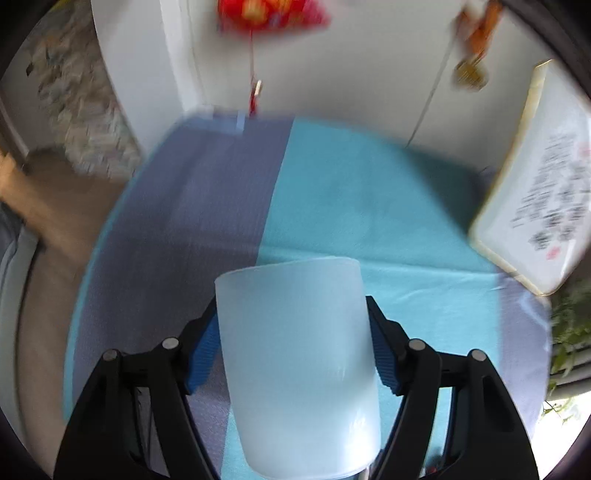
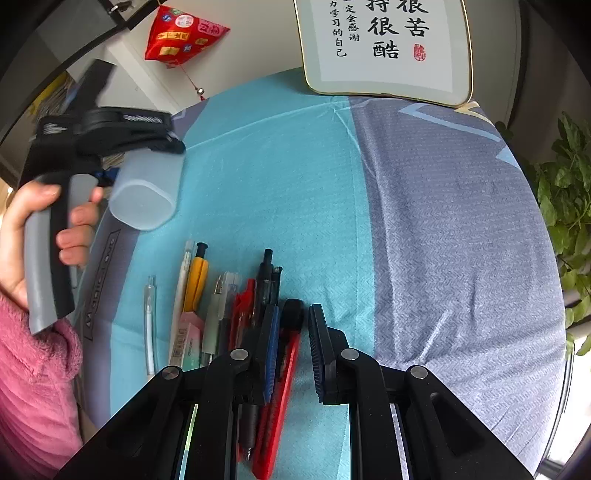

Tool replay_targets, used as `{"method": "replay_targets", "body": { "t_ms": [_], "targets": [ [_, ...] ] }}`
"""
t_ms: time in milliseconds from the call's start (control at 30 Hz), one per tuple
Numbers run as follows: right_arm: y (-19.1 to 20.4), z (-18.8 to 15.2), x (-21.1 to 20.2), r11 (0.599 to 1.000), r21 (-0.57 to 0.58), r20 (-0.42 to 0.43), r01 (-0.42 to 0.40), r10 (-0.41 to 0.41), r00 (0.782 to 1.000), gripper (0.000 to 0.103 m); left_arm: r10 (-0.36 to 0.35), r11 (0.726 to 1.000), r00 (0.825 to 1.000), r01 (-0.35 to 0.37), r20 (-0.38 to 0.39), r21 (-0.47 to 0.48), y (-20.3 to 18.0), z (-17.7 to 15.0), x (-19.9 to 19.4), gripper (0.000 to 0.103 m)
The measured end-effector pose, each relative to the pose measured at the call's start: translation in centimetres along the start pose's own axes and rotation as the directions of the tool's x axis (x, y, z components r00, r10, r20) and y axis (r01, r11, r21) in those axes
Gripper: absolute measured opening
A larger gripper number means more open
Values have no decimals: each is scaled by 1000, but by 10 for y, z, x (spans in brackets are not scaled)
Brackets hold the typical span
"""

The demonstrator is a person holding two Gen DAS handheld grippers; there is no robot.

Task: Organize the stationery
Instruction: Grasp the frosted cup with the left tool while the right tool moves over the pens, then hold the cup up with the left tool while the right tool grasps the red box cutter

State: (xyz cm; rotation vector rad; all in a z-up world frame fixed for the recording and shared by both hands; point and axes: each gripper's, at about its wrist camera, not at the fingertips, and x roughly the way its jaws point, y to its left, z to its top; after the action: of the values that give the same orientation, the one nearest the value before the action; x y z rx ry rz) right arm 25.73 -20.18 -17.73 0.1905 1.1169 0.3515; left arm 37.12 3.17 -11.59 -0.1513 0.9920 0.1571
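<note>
- Frosted plastic cup (image 1: 295, 362) is sitting pinched in my left tool (image 1: 295, 354).
- My right tool (image 2: 291, 350) is hovering nearly closed, straddling a red utility knife (image 2: 280, 398) among the pens (image 2: 236, 295).

Framed calligraphy (image 2: 388, 44), red ornament (image 2: 181, 35), plant (image 2: 565, 192)
</note>
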Motion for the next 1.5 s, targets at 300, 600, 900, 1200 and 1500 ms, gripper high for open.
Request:
{"method": "replay_targets", "body": {
  "t_ms": [300, 600, 900, 1200, 1500],
  "targets": [
    [0, -10, -12, 1000, 14, 18, 12, -13, 1000, 16, -97, 985, 912, 31, 397, 170, 31, -77, -101, 71],
    [27, -28, -21, 998, -36, 10, 58, -57, 998, 16, -162, 982, 927, 115, 340, 153, 64, -132, -87, 68],
    [16, -19, -22, 994, 47, 6, 99, -99, 995, 16, -217, 949, 927, 128, 305, 289, 55, -150, -94, 68],
    [23, -5, 0, 988, 40, -35, 146, -145, 989, 17, -190, 953, 900, 73, 393, 295, 63, -144, -85, 68],
    [28, 0, 4, 980, 39, -29, 195, -194, 981, 17, -197, 958, 869, 73, 453, 278, 66, -126, -62, 68]
  ]
}}
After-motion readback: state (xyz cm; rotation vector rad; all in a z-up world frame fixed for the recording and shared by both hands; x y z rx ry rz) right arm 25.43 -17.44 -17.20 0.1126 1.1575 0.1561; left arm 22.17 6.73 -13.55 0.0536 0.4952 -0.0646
